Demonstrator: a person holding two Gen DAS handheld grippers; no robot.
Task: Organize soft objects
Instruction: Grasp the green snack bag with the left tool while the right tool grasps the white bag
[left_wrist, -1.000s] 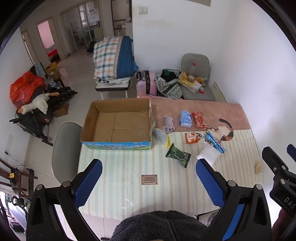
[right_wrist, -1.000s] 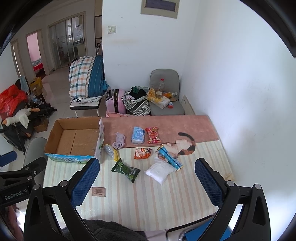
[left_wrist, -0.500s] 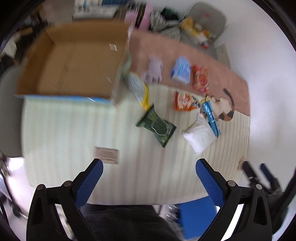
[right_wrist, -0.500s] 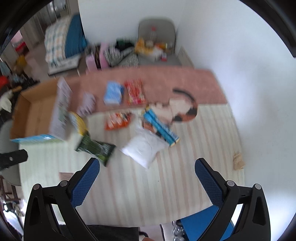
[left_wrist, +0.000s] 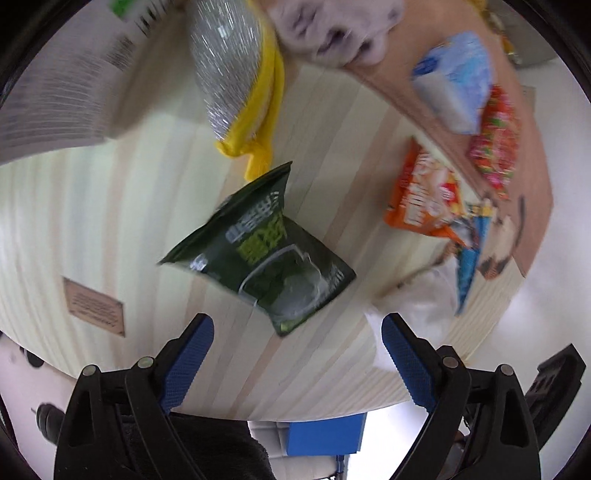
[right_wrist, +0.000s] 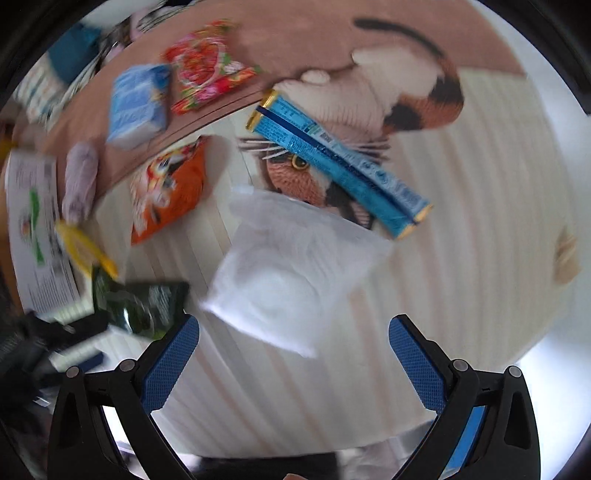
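Note:
My left gripper (left_wrist: 297, 350) is open and empty, just above a dark green snack bag (left_wrist: 266, 251) lying on the striped tabletop (left_wrist: 92, 203). My right gripper (right_wrist: 293, 354) is open and empty, just above a white soft pack (right_wrist: 291, 266). The green bag also shows in the right wrist view (right_wrist: 142, 302), at the left. Around them lie an orange snack bag (right_wrist: 168, 188), a long blue pack (right_wrist: 340, 162), a blue tissue pack (right_wrist: 136, 105), a red floral packet (right_wrist: 207, 64), a silver and yellow pouch (left_wrist: 236, 74) and a small lilac plush (left_wrist: 332, 29).
The cardboard box's printed flap (left_wrist: 55, 81) stands at the left of the items. A brown card (left_wrist: 94, 306) lies on the table near its front edge. A pink runner with a cat picture (right_wrist: 388, 92) covers the far side. The other gripper's black body (left_wrist: 554, 387) shows at the right.
Both grippers have dropped from high above the table to close over it and moved forward, the left over the green bag and the right over the white pack. Both stay open.

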